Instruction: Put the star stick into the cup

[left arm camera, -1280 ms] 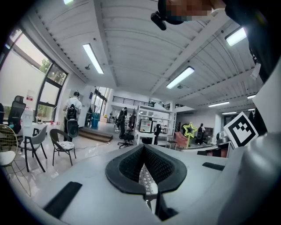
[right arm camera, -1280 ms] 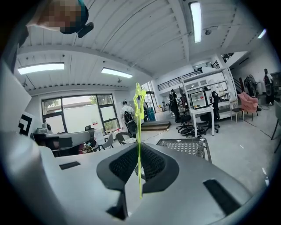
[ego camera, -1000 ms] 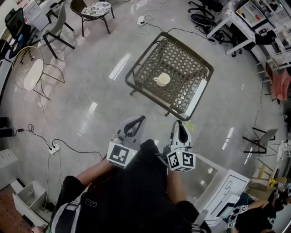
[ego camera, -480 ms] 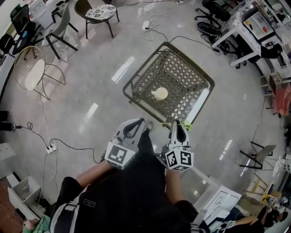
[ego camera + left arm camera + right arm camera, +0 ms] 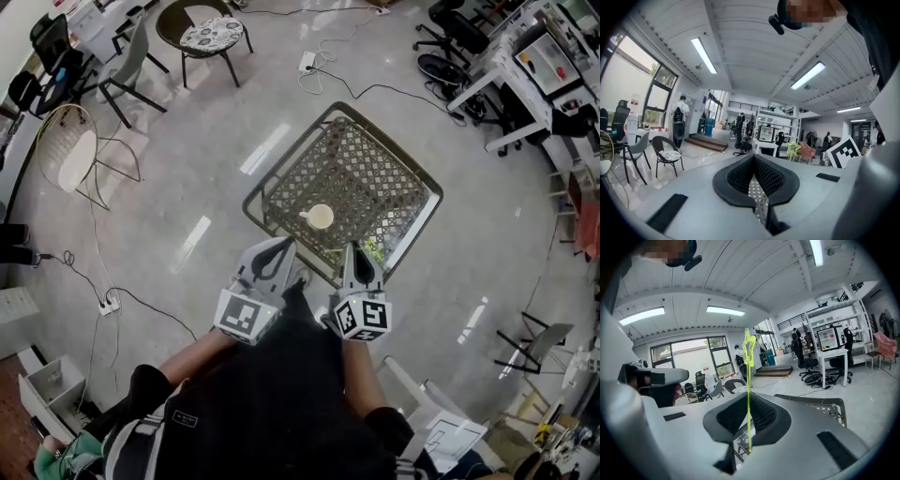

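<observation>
Right gripper view: right gripper (image 5: 749, 401) clamps star stick (image 5: 748, 376) | left gripper (image 5: 754, 161) closed, empty

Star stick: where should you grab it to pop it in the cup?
Grab the star stick by its thin straight stem, pinching from the sides, not by the bumpy star. The right tool holds it that way now, star upward, which should make steering it over the cup easy.

Both grippers held side by side, lower centre of the head view
Left gripper (image 5: 270, 255) has its jaws together with nothing between them; right gripper (image 5: 360, 255) has its jaws clamped on the star stick (image 5: 748, 380); both point up-frame, marker cubes toward the camera
</observation>
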Demonstrator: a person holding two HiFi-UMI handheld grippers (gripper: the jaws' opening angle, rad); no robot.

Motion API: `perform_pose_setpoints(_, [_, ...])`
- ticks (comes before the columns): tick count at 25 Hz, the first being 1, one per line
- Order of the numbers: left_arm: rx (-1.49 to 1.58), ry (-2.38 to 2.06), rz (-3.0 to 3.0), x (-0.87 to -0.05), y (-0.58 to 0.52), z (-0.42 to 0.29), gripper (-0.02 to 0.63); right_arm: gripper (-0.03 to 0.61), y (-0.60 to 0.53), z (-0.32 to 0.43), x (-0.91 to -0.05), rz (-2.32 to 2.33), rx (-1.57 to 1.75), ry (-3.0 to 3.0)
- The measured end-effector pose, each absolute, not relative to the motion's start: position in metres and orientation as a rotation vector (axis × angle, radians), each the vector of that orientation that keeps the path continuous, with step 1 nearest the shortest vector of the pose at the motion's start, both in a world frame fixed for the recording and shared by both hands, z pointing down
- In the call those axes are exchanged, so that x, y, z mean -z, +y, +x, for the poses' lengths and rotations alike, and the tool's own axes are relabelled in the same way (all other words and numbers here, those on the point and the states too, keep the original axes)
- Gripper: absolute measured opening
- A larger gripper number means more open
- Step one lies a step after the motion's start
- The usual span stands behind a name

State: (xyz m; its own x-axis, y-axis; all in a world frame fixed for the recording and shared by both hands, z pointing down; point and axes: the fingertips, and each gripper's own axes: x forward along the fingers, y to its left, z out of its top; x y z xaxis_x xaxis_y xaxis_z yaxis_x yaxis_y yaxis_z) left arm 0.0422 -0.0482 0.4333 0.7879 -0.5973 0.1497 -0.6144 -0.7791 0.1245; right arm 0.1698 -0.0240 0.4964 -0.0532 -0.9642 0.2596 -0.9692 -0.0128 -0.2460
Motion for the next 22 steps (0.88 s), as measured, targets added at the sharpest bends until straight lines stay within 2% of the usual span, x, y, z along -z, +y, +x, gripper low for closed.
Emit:
perform_pose_setpoints(12, [-0.144,-1.147,2.733,-0.433,-0.087,0.072,0.017,0.020,-0.094,0.195,-0.560,1.958,-0.614,-2.250])
perform_pose_setpoints(22, [-0.140,-1.060,2.737,-0.445,-0.134,0.082,0.017,0.021,-0.144,0.192,-0.623,1.906,-0.720,-2.147])
